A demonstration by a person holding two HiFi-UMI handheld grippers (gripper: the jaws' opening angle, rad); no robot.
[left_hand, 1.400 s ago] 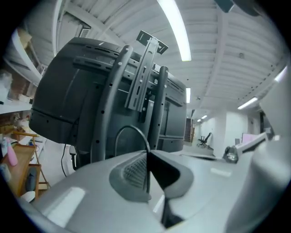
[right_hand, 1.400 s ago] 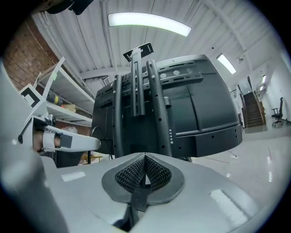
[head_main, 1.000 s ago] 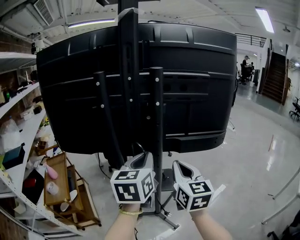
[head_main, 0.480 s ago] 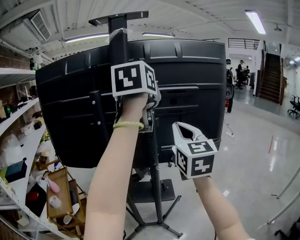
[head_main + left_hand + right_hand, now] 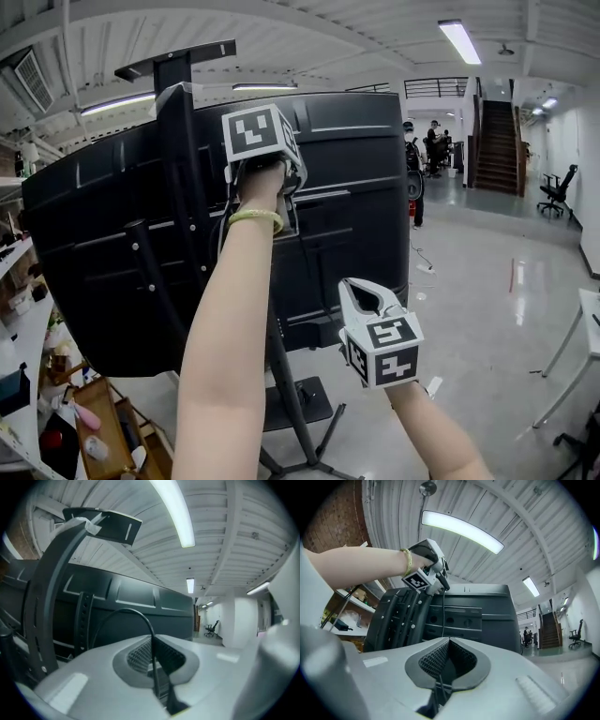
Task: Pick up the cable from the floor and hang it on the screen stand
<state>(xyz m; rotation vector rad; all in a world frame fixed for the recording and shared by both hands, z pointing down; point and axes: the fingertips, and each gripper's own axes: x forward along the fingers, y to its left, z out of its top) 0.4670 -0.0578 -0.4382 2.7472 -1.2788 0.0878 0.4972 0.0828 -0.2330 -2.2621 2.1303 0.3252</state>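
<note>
The big black screen shows its back, mounted on the screen stand's post, which ends in a top plate. My left gripper is raised high against the screen's back, shut on the thin black cable, which arcs out of its jaws. In the right gripper view the cable hangs straight down from the left gripper into my right gripper, shut on a lower stretch. The right gripper is held lower, in front of the screen's bottom edge.
The stand's base and legs spread on the glossy floor below. Shelves with a wooden tray and small items line the left. A staircase and people are far back right; a table edge is at right.
My left gripper has risen from down by the stand's base to high on the screen's back, taking the cable up. The right gripper rose less. The view has tilted up.
</note>
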